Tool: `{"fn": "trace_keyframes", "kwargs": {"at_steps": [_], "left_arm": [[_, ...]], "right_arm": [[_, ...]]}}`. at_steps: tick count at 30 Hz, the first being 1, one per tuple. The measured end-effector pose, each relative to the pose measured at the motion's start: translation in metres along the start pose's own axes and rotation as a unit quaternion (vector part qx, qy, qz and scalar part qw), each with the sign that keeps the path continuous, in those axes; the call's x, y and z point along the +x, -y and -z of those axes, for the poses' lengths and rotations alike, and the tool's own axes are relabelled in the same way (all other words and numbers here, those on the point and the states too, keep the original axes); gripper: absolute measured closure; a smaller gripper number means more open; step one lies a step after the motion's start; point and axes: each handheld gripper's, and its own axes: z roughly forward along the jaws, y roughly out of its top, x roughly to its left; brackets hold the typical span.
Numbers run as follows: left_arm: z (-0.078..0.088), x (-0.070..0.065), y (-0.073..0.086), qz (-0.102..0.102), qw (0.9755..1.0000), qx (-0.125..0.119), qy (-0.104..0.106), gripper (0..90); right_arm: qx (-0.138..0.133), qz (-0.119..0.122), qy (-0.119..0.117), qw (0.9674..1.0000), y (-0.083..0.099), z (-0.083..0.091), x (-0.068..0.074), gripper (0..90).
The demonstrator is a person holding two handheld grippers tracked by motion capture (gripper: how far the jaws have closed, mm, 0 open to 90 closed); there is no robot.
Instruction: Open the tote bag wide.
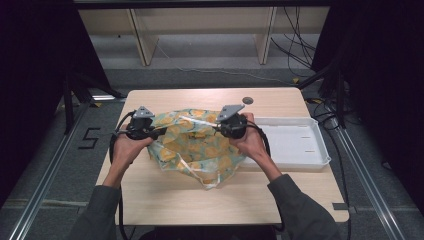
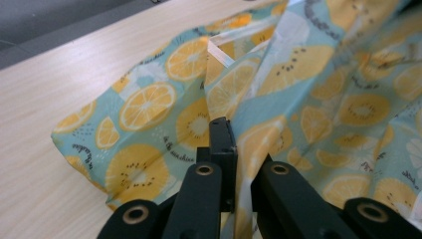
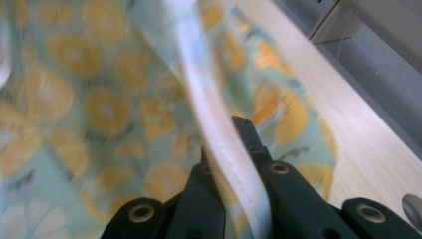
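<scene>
The fruit-print cloth [image 1: 192,145] lies bunched at the middle of the surface [image 1: 150,200], beside the white tray [image 1: 295,145] at its right edge. The left gripper [image 1: 159,131] has its fingers clamped on a fabric fold; the right gripper [image 1: 216,128] pinches the pale hem strip [image 3: 219,144] (probably to spread the cloth apart).

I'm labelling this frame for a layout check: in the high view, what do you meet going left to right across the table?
Left gripper → fruit-print cloth → right gripper → white tray. Both sets of jaws are shut on the cloth.
</scene>
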Motion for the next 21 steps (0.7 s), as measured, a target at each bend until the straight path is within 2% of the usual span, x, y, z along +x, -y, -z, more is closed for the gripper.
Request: {"fn": "trace_keyframes", "kwargs": {"at_steps": [1, 3, 4, 5, 6, 7, 8, 9, 10, 11, 12, 13, 15, 16, 17, 18, 19, 20, 21], "left_arm": [[-0.002, 0.000, 0.003, 0.000, 1.0000, -0.002, 0.002, 87.8], [-0.003, -0.001, 0.005, 0.000, 1.0000, 0.001, 0.004, 86.9], [-0.007, -0.002, 0.009, -0.001, 1.0000, 0.005, 0.007, 86.2], [-0.007, -0.002, 0.009, -0.001, 1.0000, 0.005, 0.007, 85.6], [-0.009, -0.003, 0.011, -0.001, 0.9998, 0.015, 0.011, 83.8], [-0.009, -0.003, 0.011, -0.001, 0.9998, 0.015, 0.011, 80.8], [-0.008, -0.005, 0.012, -0.005, 0.9997, 0.016, 0.015, 73.9], [-0.008, -0.005, 0.012, -0.005, 0.9997, 0.016, 0.015, 68.3], [-0.003, -0.010, 0.010, -0.022, 0.9996, 0.015, 0.000, 59.8], [-0.003, -0.010, 0.010, -0.022, 0.9996, 0.015, 0.000, 53.8], [0.002, -0.017, 0.007, -0.031, 0.9994, -0.003, -0.016, 53.8], [0.012, -0.027, 0.002, -0.044, 0.9984, -0.017, -0.031, 43.5], [0.022, -0.041, -0.004, -0.071, 0.9962, -0.029, -0.041, 41.3], [0.024, -0.052, -0.005, -0.066, 0.9968, -0.038, -0.027, 42.1], [0.024, -0.052, -0.005, -0.066, 0.9968, -0.038, -0.027, 43.4], [0.022, -0.068, -0.009, -0.094, 0.9939, -0.053, -0.023, 43.9], [0.018, -0.076, -0.010, -0.102, 0.9935, -0.049, -0.013, 44.9], [0.012, -0.084, -0.011, -0.112, 0.9929, -0.039, -0.008, 46.2], [0.004, -0.088, -0.011, -0.128, 0.9916, -0.010, -0.014, 46.3]], "right_arm": [[-0.004, -0.004, 0.001, 1.0000, -0.005, 0.000, -0.007, 90.0], [-0.023, -0.029, -0.006, 0.9993, -0.014, -0.003, -0.018, 90.0], [-0.026, -0.031, -0.011, 0.9991, -0.020, -0.006, -0.025, 90.0], [-0.030, -0.043, -0.015, 0.9985, -0.022, -0.008, -0.027, 90.0], [-0.037, -0.042, -0.021, 0.9982, -0.026, -0.011, -0.032, 90.0], [-0.037, -0.042, -0.021, 0.9982, -0.026, -0.011, -0.032, 90.0], [-0.035, -0.058, -0.022, 0.9974, -0.032, -0.017, -0.040, 90.0], [-0.030, -0.061, -0.027, 0.9973, -0.034, -0.018, -0.042, 90.0], [-0.028, -0.061, -0.018, 0.9975, -0.037, -0.022, -0.045, 90.0], [-0.028, -0.061, -0.018, 0.9975, -0.037, -0.022, -0.045, 90.0], [-0.025, -0.061, -0.020, 0.9976, -0.038, -0.024, -0.047, 90.0], [-0.012, -0.070, -0.012, 0.9974, -0.039, -0.030, -0.051, 90.0], [-0.005, -0.077, -0.003, 0.9970, -0.040, -0.035, -0.053, 90.0], [0.000, -0.082, 0.000, 0.9967, -0.040, -0.037, -0.053, 90.0], [0.000, -0.085, 0.002, 0.9964, -0.040, -0.039, -0.054, 90.0], [-0.006, -0.088, 0.005, 0.9961, -0.040, -0.041, -0.053, 90.0], [0.005, -0.088, 0.001, 0.9961, -0.041, -0.041, -0.053, 90.0], [0.005, -0.086, 0.004, 0.9963, -0.041, -0.043, -0.052, 90.0], [0.011, -0.091, 0.004, 0.9958, -0.042, -0.043, -0.051, 90.0]]}}
